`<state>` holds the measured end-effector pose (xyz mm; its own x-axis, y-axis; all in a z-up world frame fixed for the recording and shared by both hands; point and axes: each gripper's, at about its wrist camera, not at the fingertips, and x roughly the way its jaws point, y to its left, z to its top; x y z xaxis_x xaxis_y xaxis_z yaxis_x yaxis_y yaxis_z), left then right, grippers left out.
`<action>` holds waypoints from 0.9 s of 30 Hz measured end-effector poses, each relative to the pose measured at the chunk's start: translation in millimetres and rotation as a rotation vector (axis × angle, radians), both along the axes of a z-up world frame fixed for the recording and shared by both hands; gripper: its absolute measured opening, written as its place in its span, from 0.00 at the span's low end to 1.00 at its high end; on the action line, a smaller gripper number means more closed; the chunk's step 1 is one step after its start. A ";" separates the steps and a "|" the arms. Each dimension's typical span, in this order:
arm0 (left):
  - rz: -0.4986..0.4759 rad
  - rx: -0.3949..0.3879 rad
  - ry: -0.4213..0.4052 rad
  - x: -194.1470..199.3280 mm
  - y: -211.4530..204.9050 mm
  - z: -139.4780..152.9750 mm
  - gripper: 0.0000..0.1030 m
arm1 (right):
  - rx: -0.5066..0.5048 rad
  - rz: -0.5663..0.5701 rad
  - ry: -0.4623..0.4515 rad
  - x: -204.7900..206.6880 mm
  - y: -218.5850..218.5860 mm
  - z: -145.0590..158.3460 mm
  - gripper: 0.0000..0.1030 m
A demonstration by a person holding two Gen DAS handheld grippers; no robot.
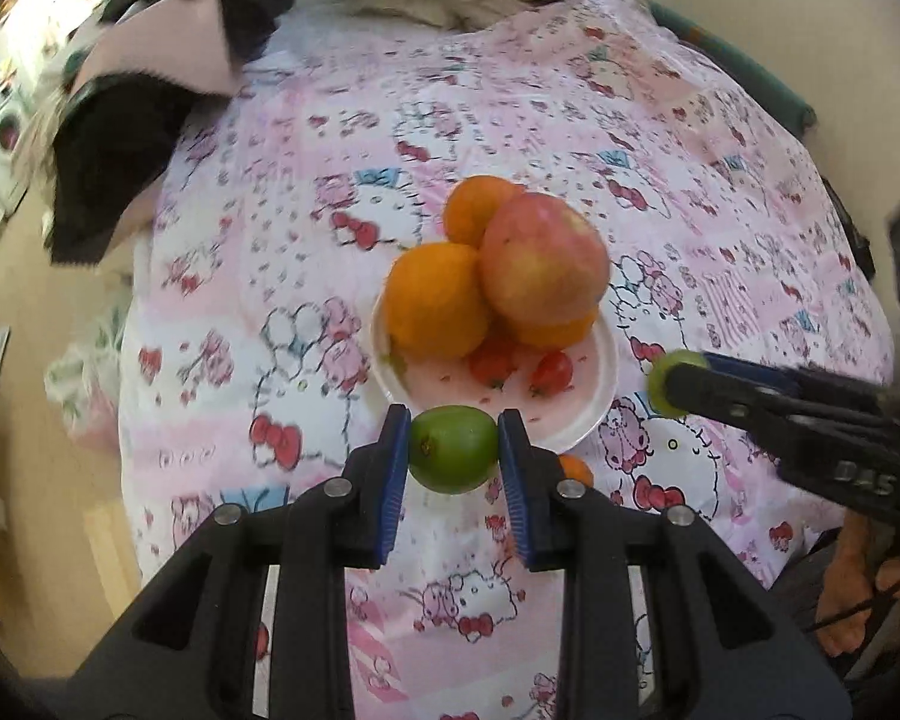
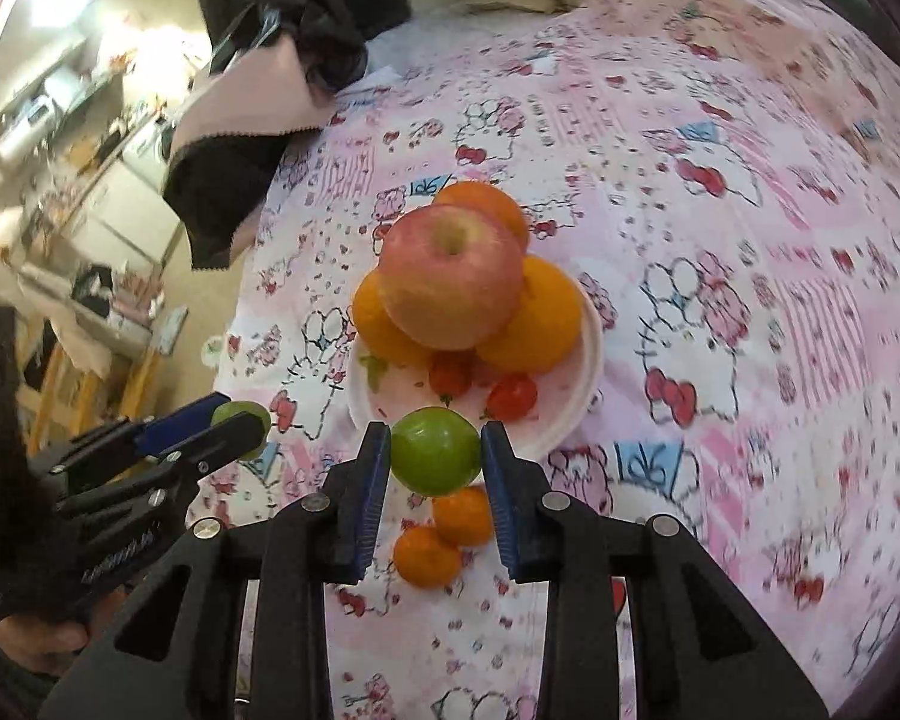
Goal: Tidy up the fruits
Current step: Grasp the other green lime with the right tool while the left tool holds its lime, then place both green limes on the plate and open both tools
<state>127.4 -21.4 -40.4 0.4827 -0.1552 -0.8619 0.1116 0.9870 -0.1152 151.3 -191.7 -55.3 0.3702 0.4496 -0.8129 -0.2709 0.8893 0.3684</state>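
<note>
We've got a green fruit in each tool here. Our left tool [image 1: 453,450] is pinching one green fruit [image 1: 453,449] and our right tool [image 2: 435,453] is clamped on the other green fruit [image 2: 435,450], both up off the pink cartoon-print cloth [image 2: 720,192]. Just beyond sits the white plate [image 2: 585,384], with an apple [image 2: 450,276] stacked on oranges [image 2: 531,318] and cherry tomatoes [image 2: 512,396] in front. Two small mandarins [image 2: 444,534] lie on the cloth beside the plate.
</note>
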 end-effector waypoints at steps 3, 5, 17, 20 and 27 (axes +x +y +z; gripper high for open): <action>-0.073 0.008 -0.010 7.4 -10.3 -7.1 0.25 | -0.041 0.015 0.009 13.1 10.1 -15.2 0.32; -0.087 0.038 -0.006 15.6 -15.0 -16.6 0.25 | -0.067 0.022 0.027 21.0 15.0 -30.1 0.32; -0.052 0.029 0.065 43.3 -13.6 -67.4 0.25 | -0.086 0.027 0.126 40.0 29.2 -75.1 0.32; -0.045 0.023 0.073 43.9 -11.0 -76.4 0.25 | -0.071 0.014 0.154 42.1 27.4 -81.7 0.32; -0.045 -0.008 0.095 46.3 -8.4 -88.7 0.25 | -0.068 0.017 0.214 45.1 27.5 -97.9 0.32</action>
<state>173.7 -29.8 -129.0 0.3912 -0.1819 -0.9021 0.1443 0.9803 -0.1350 196.4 -164.2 -153.3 0.1791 0.3955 -0.9008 -0.2078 0.9102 0.3583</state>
